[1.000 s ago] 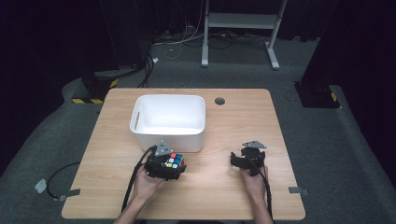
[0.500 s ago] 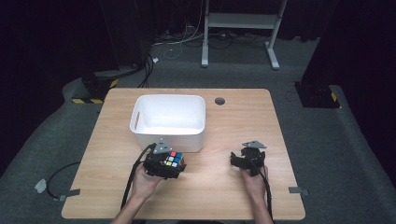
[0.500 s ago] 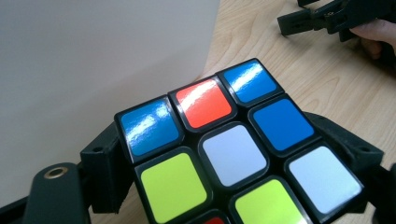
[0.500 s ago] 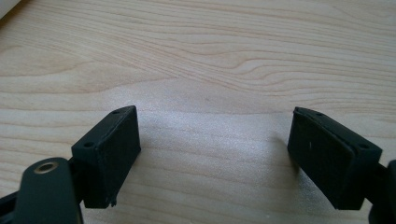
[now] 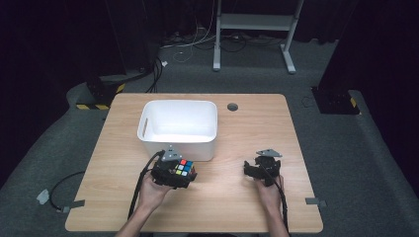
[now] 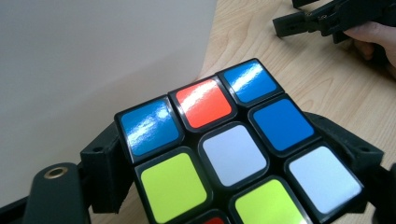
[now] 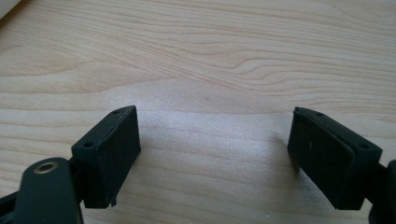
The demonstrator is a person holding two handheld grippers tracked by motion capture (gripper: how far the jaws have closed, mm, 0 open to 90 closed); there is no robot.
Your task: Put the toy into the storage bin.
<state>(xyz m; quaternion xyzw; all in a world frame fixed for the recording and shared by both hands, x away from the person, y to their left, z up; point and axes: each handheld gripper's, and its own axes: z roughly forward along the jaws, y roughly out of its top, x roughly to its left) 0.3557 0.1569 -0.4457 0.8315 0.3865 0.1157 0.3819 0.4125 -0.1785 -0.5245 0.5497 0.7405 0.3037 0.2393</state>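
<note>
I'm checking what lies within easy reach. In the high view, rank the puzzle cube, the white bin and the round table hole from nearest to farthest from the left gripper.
1. Puzzle cube, clamped in the left gripper.
2. White bin, just behind it.
3. Round table hole, far side, to the right.

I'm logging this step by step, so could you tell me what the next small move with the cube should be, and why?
Probably lift the left gripper and carry the puzzle cube forward over the near wall of the white bin. The jaws already clamp the cube on both sides, the bin stands just ahead of it with its inside open, and the right gripper sits open on the table with nothing between its jaws.
</note>
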